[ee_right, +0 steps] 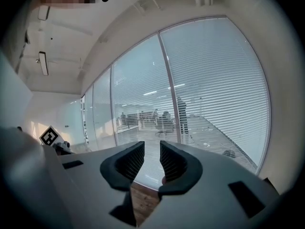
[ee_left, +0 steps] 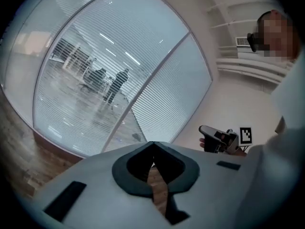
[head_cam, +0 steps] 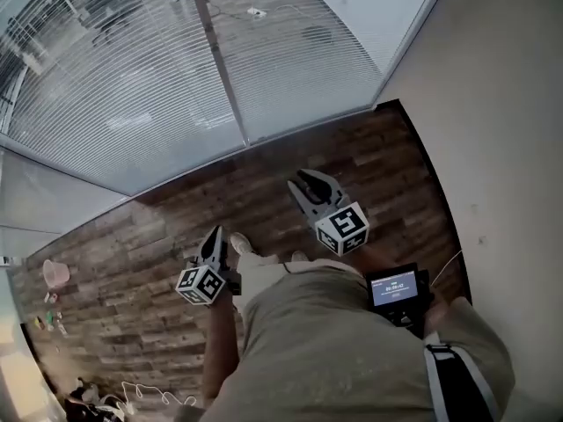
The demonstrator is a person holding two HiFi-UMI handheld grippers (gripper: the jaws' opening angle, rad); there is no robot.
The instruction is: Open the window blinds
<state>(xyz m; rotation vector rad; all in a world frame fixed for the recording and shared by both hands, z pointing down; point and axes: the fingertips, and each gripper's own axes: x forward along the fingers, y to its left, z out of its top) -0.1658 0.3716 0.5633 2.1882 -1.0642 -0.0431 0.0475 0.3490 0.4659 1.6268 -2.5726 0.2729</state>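
before the blinds (head_cam: 132, 95), both empty: left gripper (ee_left: 153, 146) fingers (ee_left: 129, 170) touching, right gripper (ee_right: 151, 151) fingers (ee_right: 125, 165) ajar.

I see the blinds (head_cam: 132, 86) along the floor's (head_cam: 264, 192) far edge and a wall (head_cam: 493, 104) along its right edge. My left gripper (head_cam: 214, 236) hangs left of my right gripper (head_cam: 308, 183), both short of the blinds.

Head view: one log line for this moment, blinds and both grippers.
phase: pre-contact | white slatted window blinds: down over glass | left gripper: shut, empty | right gripper: open, empty | blind contact: none
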